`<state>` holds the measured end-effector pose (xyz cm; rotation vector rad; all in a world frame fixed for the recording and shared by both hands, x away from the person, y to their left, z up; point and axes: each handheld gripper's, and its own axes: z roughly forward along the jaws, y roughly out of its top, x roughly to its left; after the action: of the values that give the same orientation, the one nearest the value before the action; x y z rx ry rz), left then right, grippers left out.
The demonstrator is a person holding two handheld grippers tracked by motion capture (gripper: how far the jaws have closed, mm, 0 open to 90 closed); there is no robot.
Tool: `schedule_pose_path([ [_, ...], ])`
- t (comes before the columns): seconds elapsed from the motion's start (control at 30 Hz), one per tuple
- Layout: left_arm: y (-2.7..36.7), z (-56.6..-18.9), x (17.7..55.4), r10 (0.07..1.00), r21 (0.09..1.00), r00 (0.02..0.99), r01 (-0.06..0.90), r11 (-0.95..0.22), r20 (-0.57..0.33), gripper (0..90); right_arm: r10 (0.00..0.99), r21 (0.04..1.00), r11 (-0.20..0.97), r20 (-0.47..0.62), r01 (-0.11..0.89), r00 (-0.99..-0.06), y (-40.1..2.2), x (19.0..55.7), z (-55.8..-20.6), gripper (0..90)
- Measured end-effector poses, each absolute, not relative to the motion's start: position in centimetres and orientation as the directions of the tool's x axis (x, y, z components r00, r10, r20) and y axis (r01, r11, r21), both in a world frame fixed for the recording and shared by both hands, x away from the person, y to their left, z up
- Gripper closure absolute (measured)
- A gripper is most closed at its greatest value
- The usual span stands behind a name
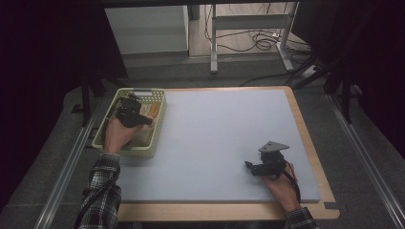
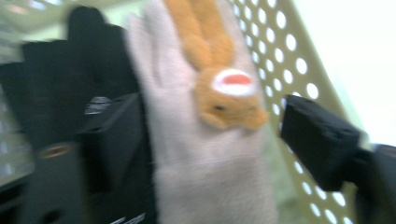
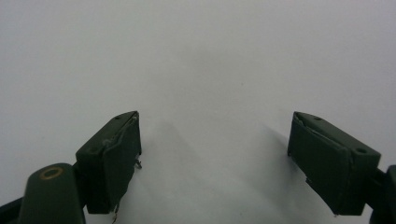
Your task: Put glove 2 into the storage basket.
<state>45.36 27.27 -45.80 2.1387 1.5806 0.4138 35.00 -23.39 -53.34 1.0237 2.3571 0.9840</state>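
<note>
One black item (image 2: 60, 93) beside glove (image 2: 201, 154) in basket (image 1: 106, 125)

Table (image 1: 305, 129) w/ mat (image 1: 224, 138), basket (image 1: 158, 125).

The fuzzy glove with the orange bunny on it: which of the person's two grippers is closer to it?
Left. The left gripper is in the basket, jaws around the glove. The right gripper rests far across the table.
</note>
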Motion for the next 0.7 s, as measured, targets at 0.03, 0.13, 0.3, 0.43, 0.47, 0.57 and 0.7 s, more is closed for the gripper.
schedule_pose_path([
  [0.03,27.5,-45.7,45.3,0.956,0.517,0.292,0.820,-0.246,-0.008,34.5,0.749,0.731,0.487,-0.069,0.478,-0.658,-23.4,35.0,-53.3,17.1],
  [0.13,28.0,-46.3,45.4,0.963,0.480,0.268,0.840,-0.255,0.042,54.8,0.750,0.730,0.487,-0.067,0.479,-0.658,-23.4,35.0,-53.3,17.1],
  [0.3,28.6,-48.4,46.5,0.973,0.437,0.230,0.872,-0.222,0.035,68.7,0.750,0.731,0.487,-0.068,0.479,-0.658,-23.4,35.0,-53.3,17.1],
  [0.43,28.1,-49.5,47.1,0.967,0.414,0.253,0.881,-0.227,-0.008,72.3,0.750,0.730,0.486,-0.065,0.480,-0.659,-23.4,35.0,-53.3,17.1],
  [0.47,27.8,-49.6,47.2,0.965,0.417,0.261,0.880,-0.226,-0.028,72.7,0.750,0.730,0.485,-0.064,0.481,-0.658,-23.4,35.0,-53.3,17.1],
  [0.57,27.0,-49.6,47.4,0.960,0.419,0.277,0.876,-0.239,-0.031,75.2,0.749,0.730,0.486,-0.067,0.479,-0.659,-23.4,35.0,-53.3,17.1],
  [0.7,26.6,-49.6,47.4,0.959,0.416,0.284,0.874,-0.251,-0.017,77.0,0.750,0.730,0.486,-0.067,0.479,-0.659,-23.4,35.0,-53.3,17.1],
])
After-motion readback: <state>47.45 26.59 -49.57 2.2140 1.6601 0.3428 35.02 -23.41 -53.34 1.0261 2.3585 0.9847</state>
